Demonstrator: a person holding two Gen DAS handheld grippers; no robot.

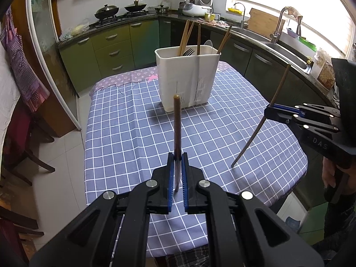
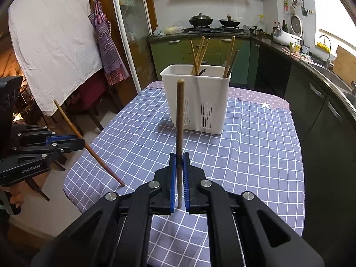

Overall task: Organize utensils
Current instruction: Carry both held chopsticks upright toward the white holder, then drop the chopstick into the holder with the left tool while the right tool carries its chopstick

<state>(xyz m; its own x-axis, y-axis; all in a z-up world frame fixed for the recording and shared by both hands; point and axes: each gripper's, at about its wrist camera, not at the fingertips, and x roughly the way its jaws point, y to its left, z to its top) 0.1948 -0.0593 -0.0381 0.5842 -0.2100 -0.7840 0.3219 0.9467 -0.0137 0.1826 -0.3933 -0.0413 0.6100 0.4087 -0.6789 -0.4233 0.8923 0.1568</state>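
A white utensil holder point(image 1: 187, 77) stands on the checked tablecloth point(image 1: 133, 122) at the far side; it also shows in the right wrist view point(image 2: 197, 98). It holds several chopsticks, a fork and a spoon. My left gripper point(image 1: 177, 158) is shut on a brown chopstick point(image 1: 177, 124) that stands upright above the table. My right gripper point(image 2: 179, 158) is shut on another brown chopstick point(image 2: 179, 120), also upright. In the left wrist view the right gripper point(image 1: 270, 109) shows at the right with its chopstick point(image 1: 262, 120) slanting. In the right wrist view the left gripper point(image 2: 80, 142) shows at the left.
Green kitchen cabinets point(image 1: 106, 51) and a counter with woks point(image 1: 106, 11) run behind the table. A sink point(image 1: 287, 51) lies along the right. Dark chairs point(image 1: 22, 146) stand to the left of the table. An apron point(image 2: 106, 44) hangs by a glass door.
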